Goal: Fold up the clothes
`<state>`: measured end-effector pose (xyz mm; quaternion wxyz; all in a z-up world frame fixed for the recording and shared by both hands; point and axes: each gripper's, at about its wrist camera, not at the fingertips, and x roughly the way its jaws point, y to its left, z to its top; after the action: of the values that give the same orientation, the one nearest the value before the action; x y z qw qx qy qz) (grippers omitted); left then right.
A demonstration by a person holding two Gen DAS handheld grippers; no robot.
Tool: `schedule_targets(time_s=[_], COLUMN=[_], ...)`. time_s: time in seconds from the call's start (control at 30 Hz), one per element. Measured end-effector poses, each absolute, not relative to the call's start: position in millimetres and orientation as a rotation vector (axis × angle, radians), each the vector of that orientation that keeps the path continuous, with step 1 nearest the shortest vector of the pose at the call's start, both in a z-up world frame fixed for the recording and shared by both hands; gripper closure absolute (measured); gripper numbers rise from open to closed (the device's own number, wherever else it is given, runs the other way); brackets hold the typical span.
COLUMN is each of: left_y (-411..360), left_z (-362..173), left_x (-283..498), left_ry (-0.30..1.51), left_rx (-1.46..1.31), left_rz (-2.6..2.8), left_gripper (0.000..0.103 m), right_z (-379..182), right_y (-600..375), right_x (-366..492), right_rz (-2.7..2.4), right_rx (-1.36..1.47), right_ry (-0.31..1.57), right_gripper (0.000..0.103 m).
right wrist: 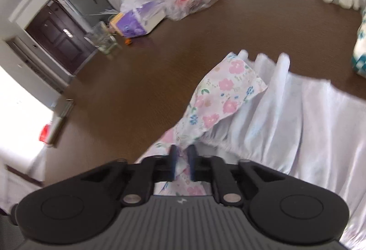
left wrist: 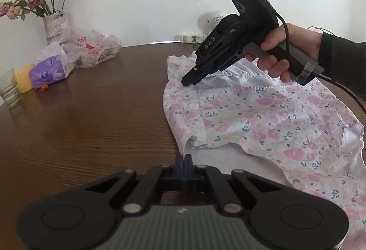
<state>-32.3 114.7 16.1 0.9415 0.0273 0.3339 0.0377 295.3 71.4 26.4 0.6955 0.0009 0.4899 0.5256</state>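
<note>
A pink floral garment (left wrist: 263,122) with a white lining lies on the right half of the brown wooden table (left wrist: 91,124). At the near hem corner my left gripper (left wrist: 184,158) is shut, with the cloth's edge pinched between its fingertips. A hand (left wrist: 288,48) holds my right gripper (left wrist: 188,80) at the far gathered waistband, pointing down onto the cloth. In the right wrist view, which is blurred, the right gripper (right wrist: 182,158) is shut on a fold of the floral garment (right wrist: 228,90), and the white lining spreads out to the right.
A vase of dried roses (left wrist: 56,25), a crumpled plastic bag (left wrist: 91,48), a purple tissue pack (left wrist: 49,72), a yellow block (left wrist: 24,80) and a glass (left wrist: 9,90) stand at the table's far left. A blue-and-white cloth (right wrist: 361,51) lies at the far right.
</note>
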Motion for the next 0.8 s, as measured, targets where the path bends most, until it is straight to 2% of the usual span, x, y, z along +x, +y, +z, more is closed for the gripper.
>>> schedule_targets(time_s=[0.17,0.27,0.4,0.43,0.5,0.57,0.6,0.7,0.8], left_y=[118,123,113,110,115,127,132,129,120], left_z=[14,13,15,16,16,17,18,20,22], left_x=[-47,-53,-57,-57,-58,-56,-53,-51,-46], left_ry=[0.689,0.69,0.696,0.694,0.693,0.691,0.694,0.691,0.677], left_rx=[0.033,-0.004,0.079,0.112,0.099,0.052,0.043,0.12,0.187], left_rz=[0.119,0.134,0.142,0.143,0.15,0.166,0.171,0.142,0.126], left_gripper=[0.103,0.103,0.103,0.103,0.098,0.088,0.086,0.084,0.069], right_z=[37,37,34,37,45,49,52,60,69], right_y=[40,40,44,45,46,40,35,6,-35], right_x=[301,301,291,287,276,257,246,211,180], right_rz=[1.175,1.099,1.06,1.048,1.05,1.055,1.057,1.0,0.88], right_rx=[0.3,0.271,0.151,0.12,0.038,-0.074,-0.126,-0.236,-0.298], right_ry=[1.072,1.087,1.089,1.069,1.037,1.03,1.015,0.963,0.915], right_gripper=[0.101,0.102,0.089,0.088,0.088,0.088,0.086,0.065,0.065])
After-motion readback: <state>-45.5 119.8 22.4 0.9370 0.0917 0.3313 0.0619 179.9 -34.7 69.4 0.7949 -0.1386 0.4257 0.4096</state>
